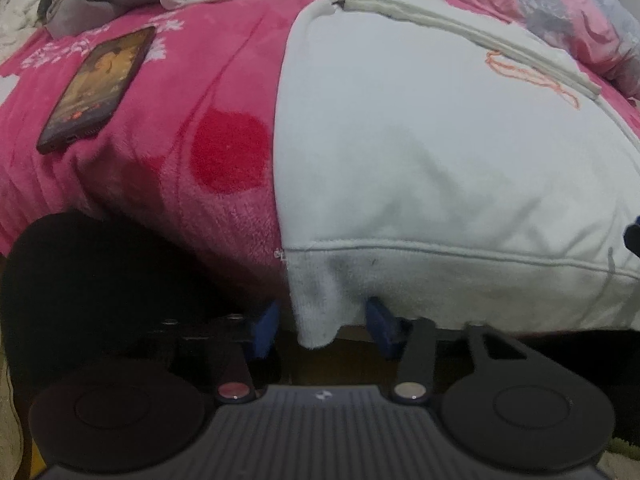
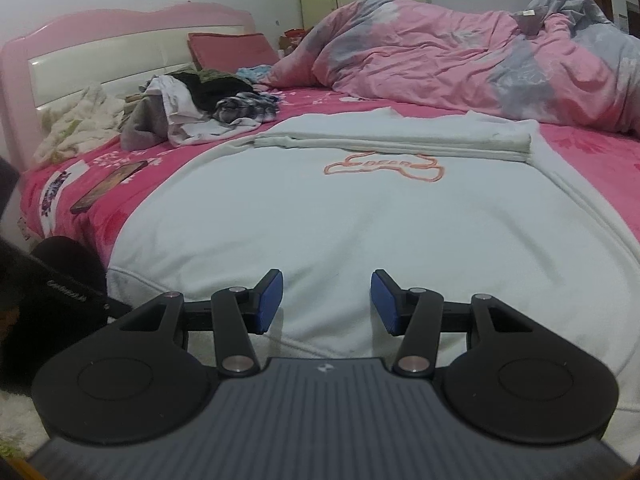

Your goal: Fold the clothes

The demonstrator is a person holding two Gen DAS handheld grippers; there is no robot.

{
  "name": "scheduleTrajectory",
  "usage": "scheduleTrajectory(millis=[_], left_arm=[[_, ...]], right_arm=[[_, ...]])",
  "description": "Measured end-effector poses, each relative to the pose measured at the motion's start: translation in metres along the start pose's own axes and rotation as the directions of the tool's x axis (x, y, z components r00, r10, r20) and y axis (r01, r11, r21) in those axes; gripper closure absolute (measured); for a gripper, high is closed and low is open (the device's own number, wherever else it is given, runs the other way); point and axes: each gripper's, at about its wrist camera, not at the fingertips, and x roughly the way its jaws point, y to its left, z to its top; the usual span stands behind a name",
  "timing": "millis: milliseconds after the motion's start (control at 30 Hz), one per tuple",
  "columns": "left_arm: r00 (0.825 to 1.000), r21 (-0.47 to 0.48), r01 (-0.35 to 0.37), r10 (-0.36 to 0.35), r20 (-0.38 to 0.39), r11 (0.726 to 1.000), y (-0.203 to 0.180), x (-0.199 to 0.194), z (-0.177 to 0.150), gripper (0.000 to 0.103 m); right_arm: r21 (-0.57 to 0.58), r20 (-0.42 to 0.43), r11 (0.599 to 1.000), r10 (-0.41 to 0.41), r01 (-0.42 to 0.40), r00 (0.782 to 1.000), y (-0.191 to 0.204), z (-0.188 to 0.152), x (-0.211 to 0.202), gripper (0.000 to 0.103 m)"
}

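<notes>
White sweatshirt [image 2: 320, 216] lies flat at frame centre, sleeves already folded in. My left gripper [image 1: 324, 328] straddles its hem corner without pinching, my right gripper [image 2: 326, 300] hangs released; body fold remains.

left wrist view: very near, looks steeply down at the bed edge and the hem of the white sweatshirt [image 1: 400, 168] | right wrist view: a bit higher, looks across the bed toward the headboard [image 2: 120, 52] | both see: the sweatshirt, pink blanket [image 1: 180, 128], phone [image 1: 100, 84], clothes pile [image 2: 200, 104]
</notes>
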Motion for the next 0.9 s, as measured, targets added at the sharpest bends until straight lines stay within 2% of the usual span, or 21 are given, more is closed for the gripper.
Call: scheduleTrajectory(millis=[67, 200, 367, 667, 800, 900], left_arm=[[1.0, -0.009, 0.002, -0.002, -0.014, 1.0, 0.001, 0.002, 0.002, 0.089], [1.0, -0.031, 0.001, -0.001, -0.019, 1.0, 0.003, -0.003, 0.002, 0.095], [1.0, -0.041, -0.011, 0.01, -0.019, 0.999, 0.003, -0.01, -0.002, 0.096], [1.0, -0.022, -0.03, 0.03, -0.008, 0.999, 0.002, -0.017, -0.006, 0.097], [0.999, -0.016, -0.034, 0.034, -0.006, 0.999, 0.002, -0.018, -0.005, 0.097], [0.999, -0.012, -0.037, 0.037, -0.003, 0.999, 0.001, -0.019, -0.005, 0.097]], right_arm=[[-0.006, -0.002, 1.0, 0.01, -0.01, 1.0, 0.001, -0.001, -0.001, 0.054], [-0.031, 0.004, 0.999, 0.035, -0.035, 0.999, 0.008, -0.002, -0.001, 0.054], [-0.134, -0.001, 0.986, 0.097, -0.096, 0.995, 0.025, -0.004, 0.001, 0.054], [-0.313, -0.071, 0.931, 0.175, -0.189, 0.982, 0.076, -0.02, 0.016, 0.053], [-0.384, -0.085, 0.89, 0.229, -0.244, 0.97, 0.096, -0.026, 0.023, 0.053], [-0.464, -0.092, 0.843, 0.259, -0.272, 0.961, 0.115, -0.032, 0.026, 0.053]])
